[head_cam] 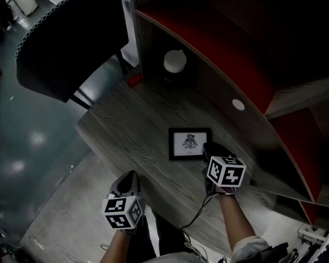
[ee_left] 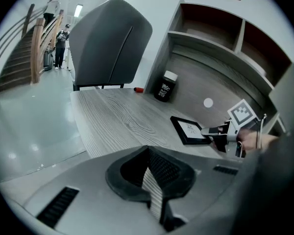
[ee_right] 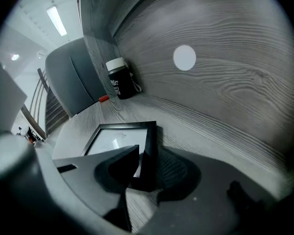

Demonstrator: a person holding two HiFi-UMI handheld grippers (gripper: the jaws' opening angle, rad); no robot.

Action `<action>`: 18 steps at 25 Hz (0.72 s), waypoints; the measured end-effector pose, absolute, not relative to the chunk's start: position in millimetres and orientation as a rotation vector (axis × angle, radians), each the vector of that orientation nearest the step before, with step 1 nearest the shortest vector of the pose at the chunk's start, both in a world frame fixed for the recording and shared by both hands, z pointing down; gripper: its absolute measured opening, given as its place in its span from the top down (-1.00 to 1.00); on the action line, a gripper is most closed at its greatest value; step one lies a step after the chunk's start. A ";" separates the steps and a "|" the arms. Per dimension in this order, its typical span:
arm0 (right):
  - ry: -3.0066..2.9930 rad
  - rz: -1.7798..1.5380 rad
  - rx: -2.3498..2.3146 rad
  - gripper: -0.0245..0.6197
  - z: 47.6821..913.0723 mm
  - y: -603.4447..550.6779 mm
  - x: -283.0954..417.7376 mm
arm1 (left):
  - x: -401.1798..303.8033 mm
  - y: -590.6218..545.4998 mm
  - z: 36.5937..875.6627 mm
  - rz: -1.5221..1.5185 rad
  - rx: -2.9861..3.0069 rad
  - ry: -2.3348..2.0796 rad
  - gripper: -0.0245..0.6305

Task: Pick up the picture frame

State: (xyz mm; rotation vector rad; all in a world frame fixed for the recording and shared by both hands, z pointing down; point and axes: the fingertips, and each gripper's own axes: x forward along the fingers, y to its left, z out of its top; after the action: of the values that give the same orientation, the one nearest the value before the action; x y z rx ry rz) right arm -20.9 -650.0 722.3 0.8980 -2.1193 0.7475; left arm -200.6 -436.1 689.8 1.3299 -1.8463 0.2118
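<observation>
- Picture frame [ee_right: 118, 138]: its lower right corner is lying hidden among the jaws of the right gripper [ee_right: 139, 173]. The drawing inside is showing too small to make out.
- Jar [ee_left: 165, 86]: its label lettering is showing too small to read.
- Small red item [ee_left: 138, 89], just left of the jar: it is showing too small to identify.
- Chair [head_cam: 71, 37]: its back is running off the upper frame edge.
- Figures [ee_left: 60, 40], upper left: they are standing too far off for detail.

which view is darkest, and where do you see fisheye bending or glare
Head view: darkest, the shelf nearly black, though the frame reads clearly. Left gripper view: brightest, strong fisheye with black corners, light glare on the floor. Right gripper view: fisheye curves the back panel; the right claw on the frame is shadowed and soft up close.
</observation>
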 end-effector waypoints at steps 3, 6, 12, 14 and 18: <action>-2.104 0.771 0.886 0.52 724.2 -650.2 -21.5 | -198.9 -436.8 689.6 0.197 1.330 -1.845 0.89; -2.088 0.741 0.865 0.53 725.0 -650.7 -22.3 | -198.6 -435.2 690.6 0.200 1.327 -1.841 0.89; -2.070 0.718 0.806 0.58 727.0 -649.5 -24.2 | -198.5 -428.5 690.7 0.209 1.311 -1.838 0.89; -2.066 0.742 0.807 0.61 727.4 -649.8 -23.8 | -197.8 -427.8 690.0 0.209 1.308 -1.838 0.89; -2.052 0.769 0.854 0.64 726.1 -652.1 -21.8 | -195.9 -430.2 685.8 0.203 1.315 -1.841 0.89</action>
State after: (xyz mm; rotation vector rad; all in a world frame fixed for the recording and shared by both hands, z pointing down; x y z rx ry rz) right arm -21.8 -652.1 726.1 0.8539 -2.0519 0.7691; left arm -195.9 -430.2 685.8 1.3152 -1.8409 0.2026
